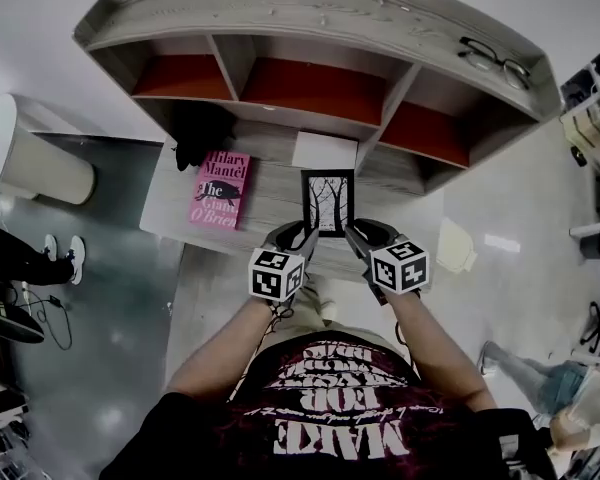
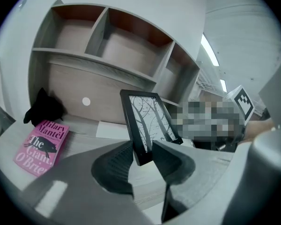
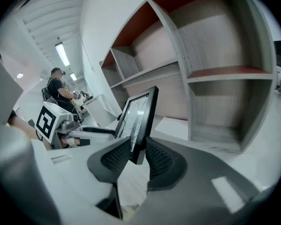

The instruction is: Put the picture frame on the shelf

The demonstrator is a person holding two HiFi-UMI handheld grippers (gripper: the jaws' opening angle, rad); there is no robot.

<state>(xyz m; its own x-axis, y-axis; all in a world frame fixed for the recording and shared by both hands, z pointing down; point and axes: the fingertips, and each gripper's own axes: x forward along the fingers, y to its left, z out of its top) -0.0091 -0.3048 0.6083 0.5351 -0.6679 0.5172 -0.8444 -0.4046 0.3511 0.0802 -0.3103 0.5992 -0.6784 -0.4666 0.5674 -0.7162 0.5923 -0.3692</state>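
Note:
A black picture frame (image 1: pixel 328 203) with a bare-tree print hangs above the desk, held upright between both grippers. My left gripper (image 1: pixel 294 236) is shut on the frame's lower left corner (image 2: pixel 141 150). My right gripper (image 1: pixel 360 236) is shut on the lower right corner (image 3: pixel 136 146). The frame (image 2: pixel 147 121) faces me and stands in front of the shelf unit (image 1: pixel 320 28), whose compartments have red floors. In the right gripper view the frame (image 3: pixel 138 118) shows edge-on before the shelf's right compartments (image 3: pixel 215 93).
A pink book (image 1: pixel 221 189) lies on the desk (image 1: pixel 170 208) at the left, with a dark cloth (image 1: pixel 195 133) behind it and a white sheet (image 1: pixel 324 151) under the shelf. Glasses (image 1: pixel 495 58) rest on the shelf top. A white bin (image 1: pixel 30 158) stands on the floor.

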